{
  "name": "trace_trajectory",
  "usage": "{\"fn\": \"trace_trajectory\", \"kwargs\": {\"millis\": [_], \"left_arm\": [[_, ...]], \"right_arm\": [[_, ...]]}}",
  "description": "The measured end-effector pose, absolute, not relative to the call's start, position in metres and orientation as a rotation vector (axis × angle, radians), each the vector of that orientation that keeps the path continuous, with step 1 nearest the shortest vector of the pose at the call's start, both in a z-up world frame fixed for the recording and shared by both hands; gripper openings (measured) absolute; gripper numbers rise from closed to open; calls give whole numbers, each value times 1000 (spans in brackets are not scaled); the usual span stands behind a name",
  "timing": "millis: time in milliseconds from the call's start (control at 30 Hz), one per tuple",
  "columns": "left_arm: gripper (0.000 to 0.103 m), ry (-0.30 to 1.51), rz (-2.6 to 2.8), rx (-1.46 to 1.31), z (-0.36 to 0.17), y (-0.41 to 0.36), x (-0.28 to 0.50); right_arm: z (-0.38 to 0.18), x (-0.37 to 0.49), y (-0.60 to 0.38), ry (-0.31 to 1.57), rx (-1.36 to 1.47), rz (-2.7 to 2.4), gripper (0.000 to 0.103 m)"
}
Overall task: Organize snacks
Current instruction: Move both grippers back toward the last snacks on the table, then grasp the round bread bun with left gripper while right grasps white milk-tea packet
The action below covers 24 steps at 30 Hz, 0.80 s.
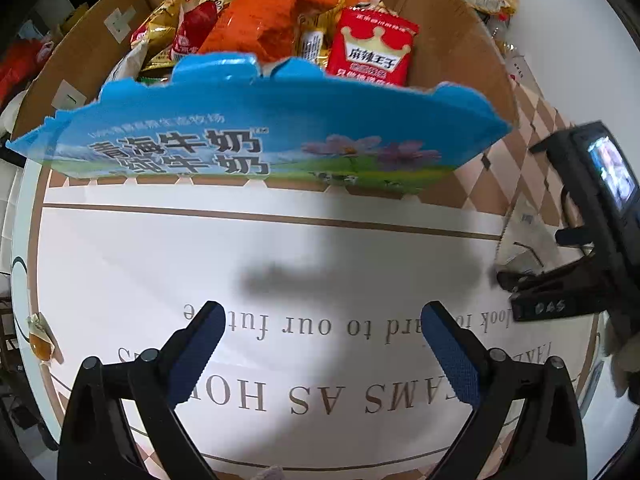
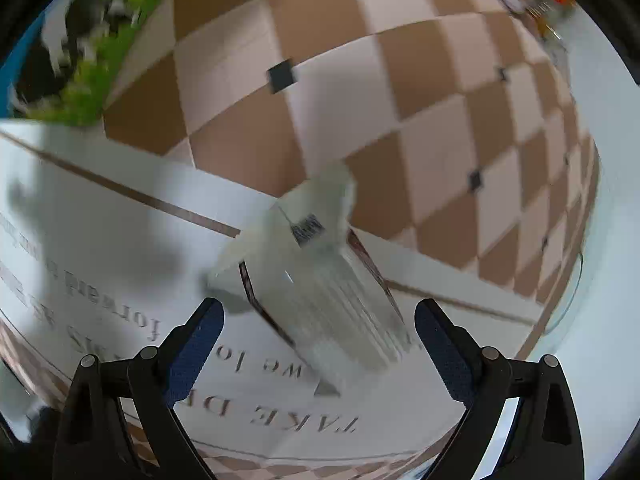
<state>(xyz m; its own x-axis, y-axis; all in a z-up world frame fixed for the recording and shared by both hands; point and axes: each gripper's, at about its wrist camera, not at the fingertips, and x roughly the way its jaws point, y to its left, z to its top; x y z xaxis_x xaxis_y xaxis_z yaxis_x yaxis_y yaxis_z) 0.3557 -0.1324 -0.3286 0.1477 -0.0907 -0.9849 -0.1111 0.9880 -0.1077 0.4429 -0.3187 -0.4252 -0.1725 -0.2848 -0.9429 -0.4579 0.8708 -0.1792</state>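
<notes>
A cardboard box with a blue milk-print front stands on the table, filled with snacks. Among them are an orange packet, a red packet with a crown and gold packets. My left gripper hangs open over the bare tablecloth in front of the box, nothing between its fingers. A clear packet of pale crackers lies on the cloth, blurred. My right gripper is open just above it, with one finger at each side and the pads apart from it. The right gripper also shows at the right in the left wrist view.
The white tablecloth has printed lettering and a brown checker border. A small amber sachet lies at its left edge. More snack packets sit behind the box at the back right. The box corner is to the far left of the right gripper.
</notes>
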Motion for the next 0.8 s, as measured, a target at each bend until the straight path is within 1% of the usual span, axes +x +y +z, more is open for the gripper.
{"fn": "trace_trajectory", "kwargs": {"millis": [67, 100, 133, 167, 200, 267, 333, 467, 533, 800], "left_arm": [[100, 1423, 24, -172, -328, -128, 355], [100, 1424, 28, -175, -327, -125, 355], [100, 1422, 29, -181, -325, -121, 354], [100, 1419, 30, -185, -323, -118, 354], [100, 1411, 37, -184, -318, -113, 353], [100, 1404, 44, -176, -311, -104, 350], [100, 1405, 60, -167, -300, -88, 341], [100, 1432, 129, -184, -293, -32, 321], [100, 1470, 186, -217, -293, 10, 303], [100, 1586, 409, -384, -322, 159, 249]], "right_arm": [[-425, 445, -322, 1780, -529, 169, 97], [-425, 446, -324, 1787, -512, 167, 93], [-423, 446, -326, 1792, -481, 171, 85], [-421, 444, -326, 1790, -467, 165, 82], [-418, 443, -327, 1787, -454, 155, 71], [-415, 437, -327, 1792, -443, 114, 66], [-407, 425, -326, 1788, -388, 100, 57], [-387, 392, -307, 1755, -272, 108, 56], [-377, 368, -288, 1739, -224, 126, 56], [-370, 311, -199, 1743, -118, 226, 54]]}}
